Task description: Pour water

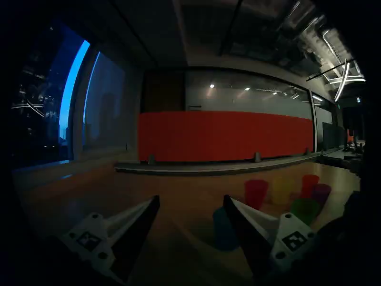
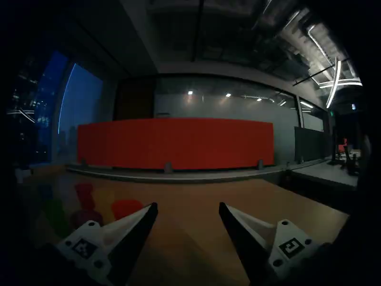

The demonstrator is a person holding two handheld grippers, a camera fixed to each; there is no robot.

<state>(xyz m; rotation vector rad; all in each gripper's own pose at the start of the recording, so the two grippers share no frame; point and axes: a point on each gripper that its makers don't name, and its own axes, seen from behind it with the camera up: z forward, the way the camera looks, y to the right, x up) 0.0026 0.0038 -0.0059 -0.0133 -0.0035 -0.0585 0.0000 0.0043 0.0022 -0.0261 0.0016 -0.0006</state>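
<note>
The left claw (image 1: 190,198) stands apart and empty above the worktop (image 1: 143,183). A blue cup (image 1: 221,229) sits at five o'clock, partly behind one finger. A red cup (image 1: 255,193), yellow cup (image 1: 281,190) and green cup (image 1: 305,209) cluster toward four o'clock. The right claw (image 2: 187,205) is also apart and empty. In the right gripper view an orange cup (image 2: 126,208) sits at seven o'clock among dim others.

A dim office: red desk divider (image 2: 176,143), glass partition (image 1: 247,93), ceiling striplights (image 2: 333,83).
</note>
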